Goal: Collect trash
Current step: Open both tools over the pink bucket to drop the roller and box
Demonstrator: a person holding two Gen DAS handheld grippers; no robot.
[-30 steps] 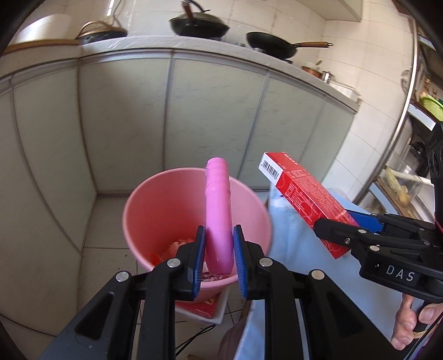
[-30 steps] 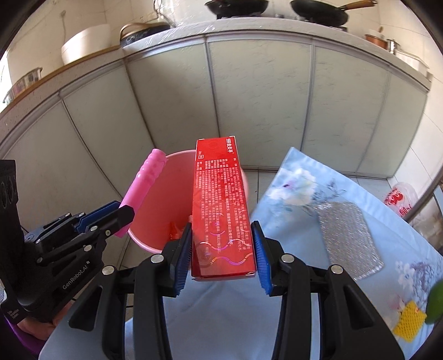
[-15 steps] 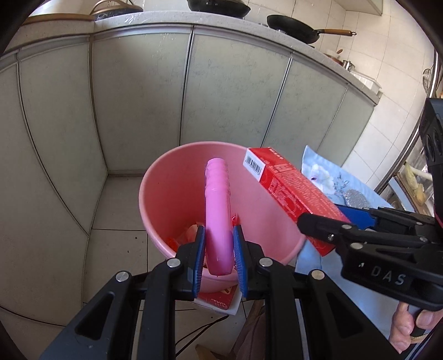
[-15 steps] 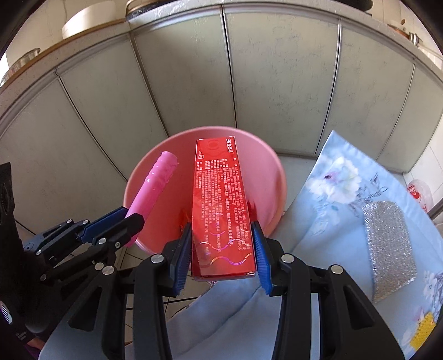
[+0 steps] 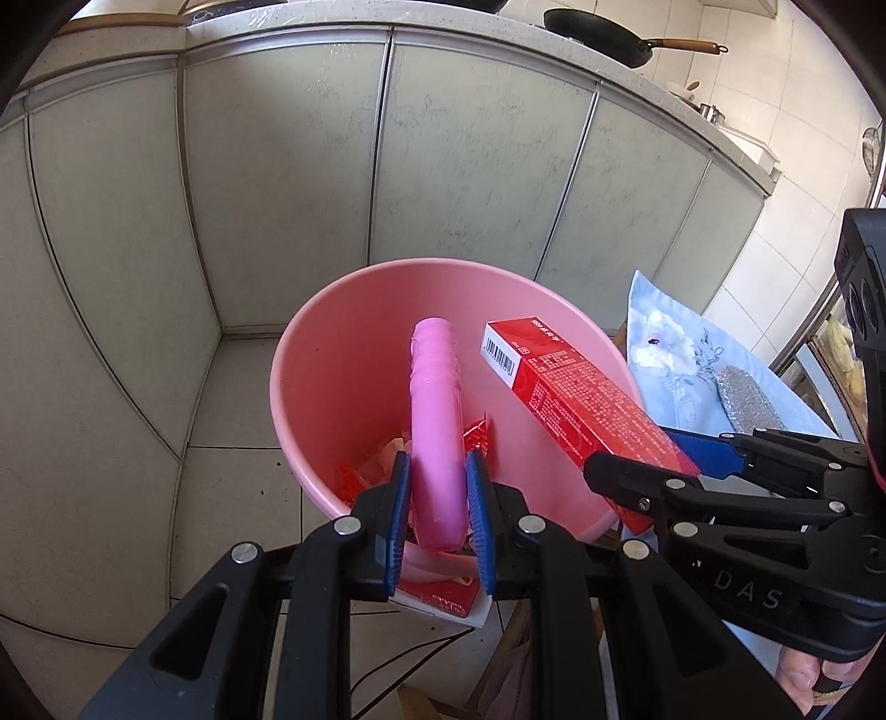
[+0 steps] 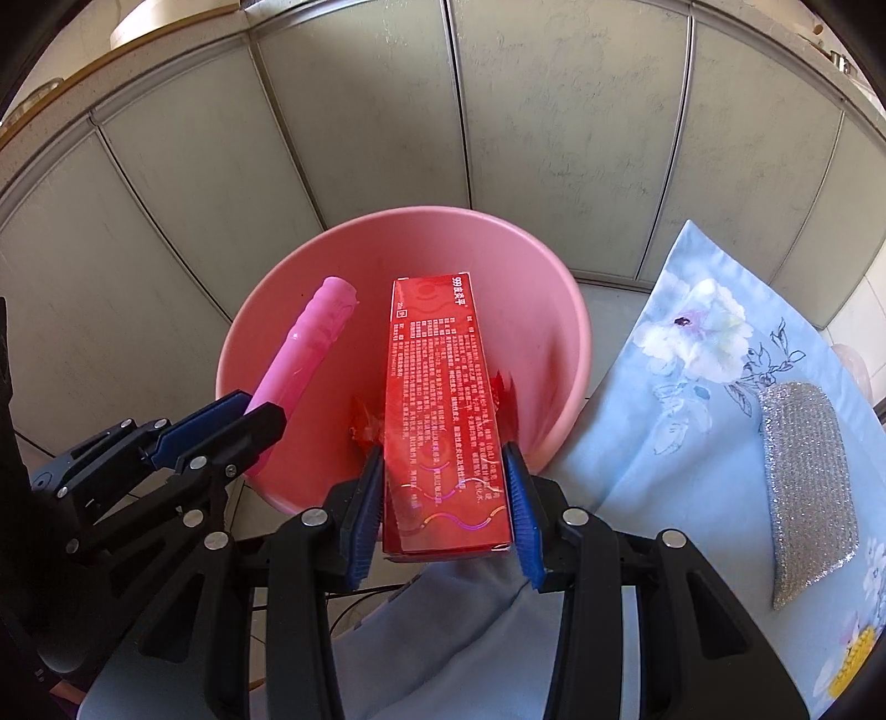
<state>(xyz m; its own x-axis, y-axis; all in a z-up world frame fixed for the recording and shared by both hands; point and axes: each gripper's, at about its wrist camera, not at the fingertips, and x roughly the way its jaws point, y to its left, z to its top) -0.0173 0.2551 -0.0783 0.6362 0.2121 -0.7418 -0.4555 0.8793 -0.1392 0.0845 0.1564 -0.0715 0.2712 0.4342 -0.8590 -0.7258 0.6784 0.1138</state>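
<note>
A pink bin stands on the tiled floor beside the table, with red wrappers at its bottom. My left gripper is shut on a pink tube, which points up over the bin's mouth. My right gripper is shut on a long red box, whose far end reaches over the bin's opening. In the right wrist view the left gripper sits at the bin's near left rim. Both things hang above the bin's inside.
A blue floral tablecloth covers the table on the right, with a silver scouring pad on it. Grey cabinet doors stand behind the bin. A red-and-white pack lies under the bin's near edge. A pan sits on the counter.
Both grippers have sunk and moved toward the bin. The tube and the red box, earlier above and beside the rim, are now over its opening. Neither grip has altered.
</note>
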